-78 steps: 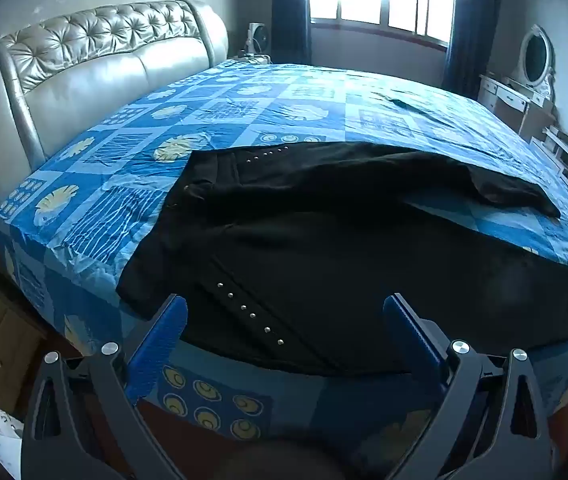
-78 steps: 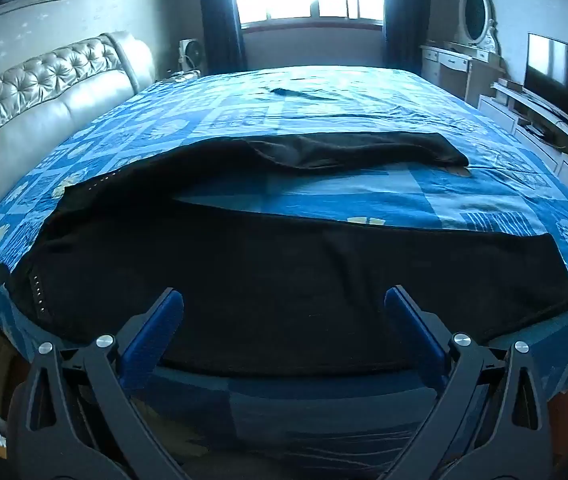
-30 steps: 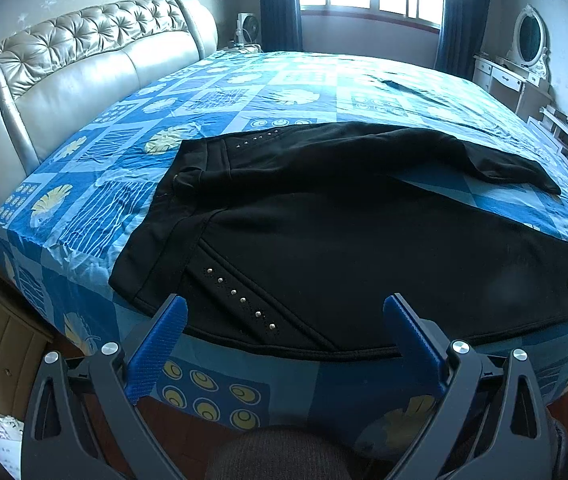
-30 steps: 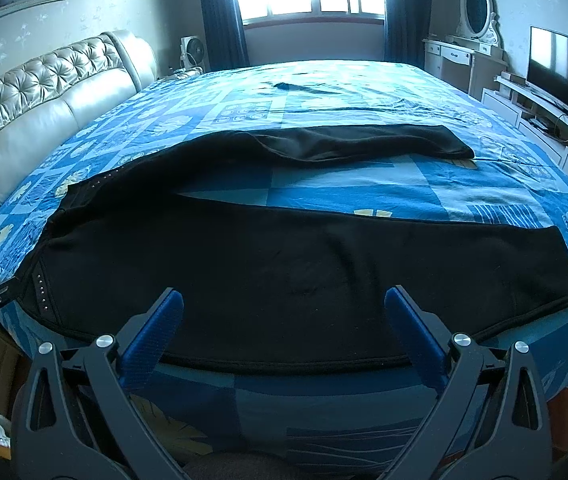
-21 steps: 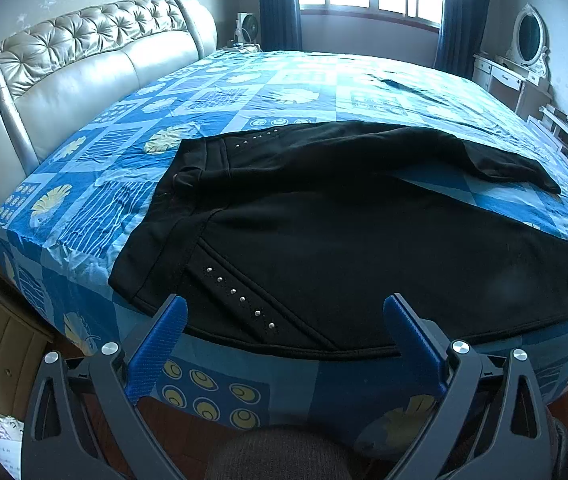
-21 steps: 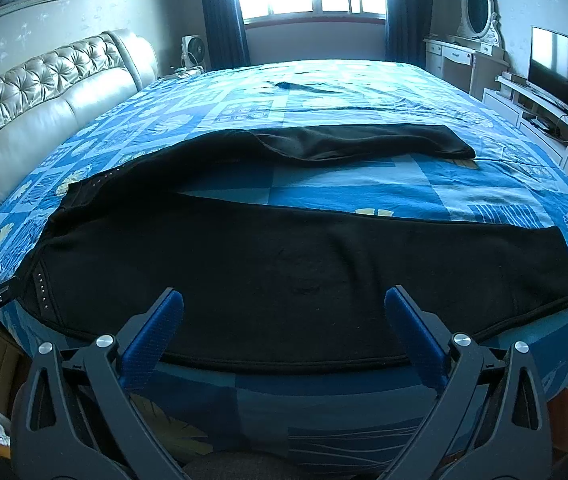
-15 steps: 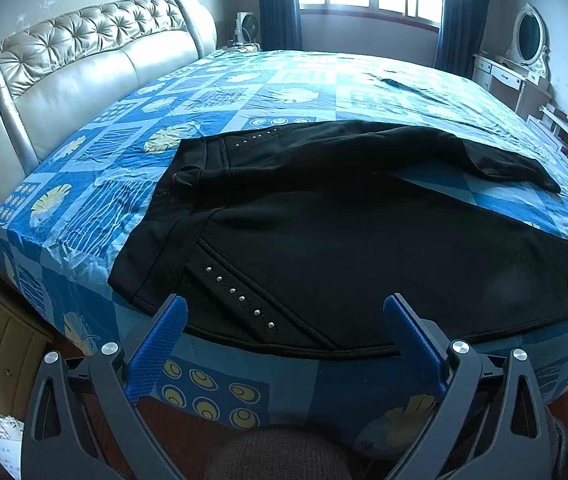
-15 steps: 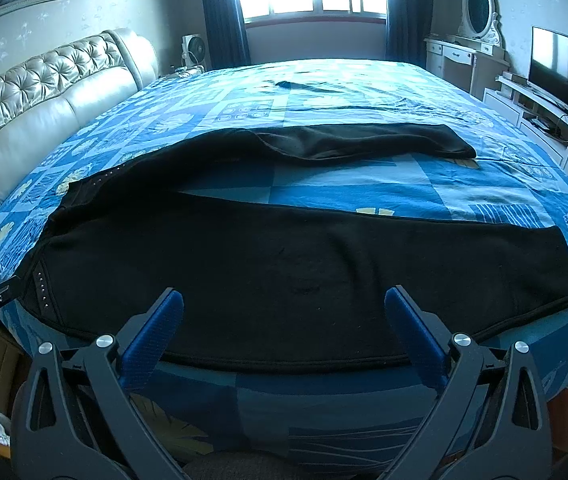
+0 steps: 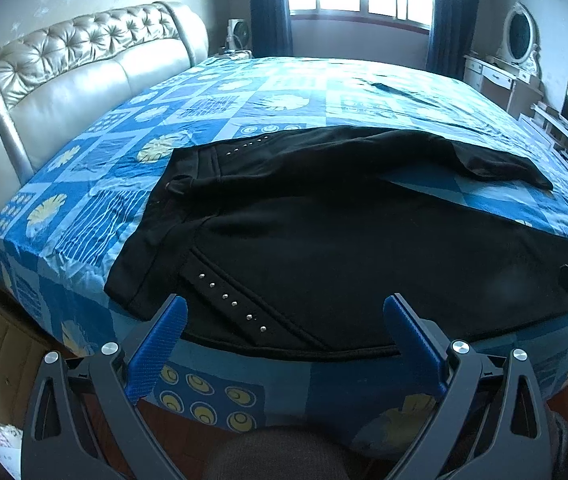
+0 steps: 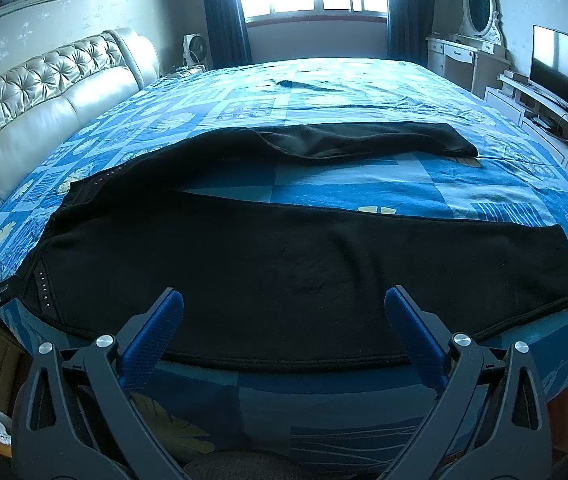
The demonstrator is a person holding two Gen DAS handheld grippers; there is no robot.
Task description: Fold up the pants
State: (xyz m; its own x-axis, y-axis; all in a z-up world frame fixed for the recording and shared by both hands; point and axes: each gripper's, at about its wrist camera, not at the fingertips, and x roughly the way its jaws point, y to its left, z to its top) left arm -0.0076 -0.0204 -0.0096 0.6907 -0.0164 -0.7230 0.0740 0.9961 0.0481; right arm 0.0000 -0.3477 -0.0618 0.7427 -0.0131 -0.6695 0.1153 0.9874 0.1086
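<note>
- Black studded fabric pants (image 9: 324, 248): spread flat on blue patterned bed (image 9: 244, 104), long axis left-right, waist left.
- Left hand-held gripper (image 9: 284, 316): wide, empty, nearest waist.
- Right hand-held gripper (image 10: 284, 312): wide, empty, nearer leg hem.

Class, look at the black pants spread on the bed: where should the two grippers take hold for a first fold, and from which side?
Grip the black pants along the near leg's edge, which lies at the bed front. Left gripper takes the studded waist corner, right gripper the hem. Come from the near side, low and flat: both are open there, and the legs lie splayed.
</note>
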